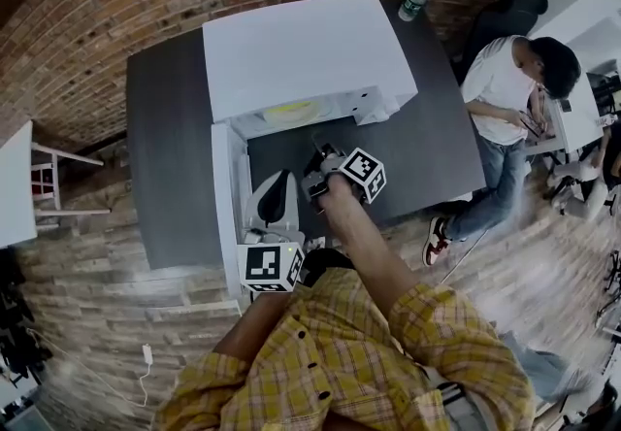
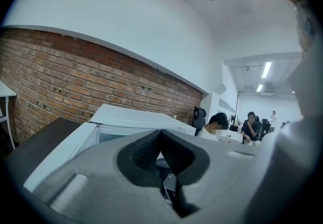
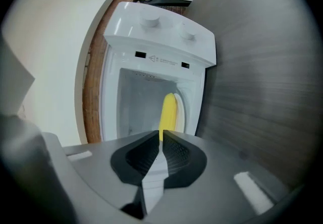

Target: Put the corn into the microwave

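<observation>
Corn (image 3: 168,112) lies inside the microwave (image 3: 156,41), so placing looks done. My right tool (image 3: 161,140) is just outside the opening, jaws together, holding nothing. Left tool (image 2: 160,136) is closed & empty by the open door (image 1: 226,196), prob. ready to shut it.

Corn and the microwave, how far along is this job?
Done: the corn lies inside the microwave, apart from both grippers. In hand: nothing; the right gripper faces the cavity with its jaws together and empty, and the left gripper is shut too. Left: the door stands open, so closing it is probably all that remains.
</observation>
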A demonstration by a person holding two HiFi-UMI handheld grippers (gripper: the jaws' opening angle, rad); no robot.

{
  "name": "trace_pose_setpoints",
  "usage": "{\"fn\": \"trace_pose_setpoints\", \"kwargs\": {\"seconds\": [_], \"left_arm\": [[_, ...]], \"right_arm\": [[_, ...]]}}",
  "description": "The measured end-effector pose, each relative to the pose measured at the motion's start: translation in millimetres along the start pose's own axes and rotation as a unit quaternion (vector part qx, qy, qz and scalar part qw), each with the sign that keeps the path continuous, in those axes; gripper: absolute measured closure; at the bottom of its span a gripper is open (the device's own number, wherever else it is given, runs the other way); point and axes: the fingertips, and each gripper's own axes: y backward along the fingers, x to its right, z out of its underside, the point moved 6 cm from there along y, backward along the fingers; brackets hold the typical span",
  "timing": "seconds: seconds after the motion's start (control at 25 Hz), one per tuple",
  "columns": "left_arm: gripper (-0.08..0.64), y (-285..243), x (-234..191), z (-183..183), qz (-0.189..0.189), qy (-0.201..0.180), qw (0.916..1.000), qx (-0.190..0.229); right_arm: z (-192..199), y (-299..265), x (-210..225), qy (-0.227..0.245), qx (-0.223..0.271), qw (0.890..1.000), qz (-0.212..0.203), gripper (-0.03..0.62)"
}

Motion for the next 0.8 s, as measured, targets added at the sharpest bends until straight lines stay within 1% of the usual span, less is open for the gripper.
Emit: {"fn": "trace_pose_setpoints", "kwargs": {"seconds": [0.04,0.08,0.2,0.32,0.44,0.64,0.8], "left_arm": [[0.563,3.3,1.7,-0.6,0.002,-0.001,1.0000,0.002],[0.563,6.2,3.4,-1.3,0.004,-0.001,1.0000,0.004],[0.563,15.0,7.2,-3.8,0.010,-0.004,0.9999,0.012],[0.563,23.9,10.6,-5.9,0.013,-0.005,0.9997,0.018],[0.563,30.2,13.8,-9.7,0.014,-0.007,0.9996,0.025],[0.562,41.0,17.4,-15.8,0.015,-0.013,0.9992,0.035],[0.563,47.2,19.6,-21.6,0.014,-0.017,0.9989,0.040]], "right_arm": [[1.6,5.2,-5.2,0.007,0.000,1.000,-0.008,0.593],[3.1,10.0,-11.0,0.014,-0.001,1.000,-0.018,0.601],[9.2,25.2,-28.7,0.041,-0.003,0.998,-0.045,0.601],[16.9,42.8,-45.4,0.089,-0.010,0.994,-0.063,0.601],[22.4,59.0,-61.8,0.134,-0.018,0.987,-0.083,0.600],[32.7,83.4,-83.4,0.204,-0.026,0.973,-0.107,0.594],[40.7,106.3,-103.1,0.277,-0.015,0.953,-0.120,0.594]]}}
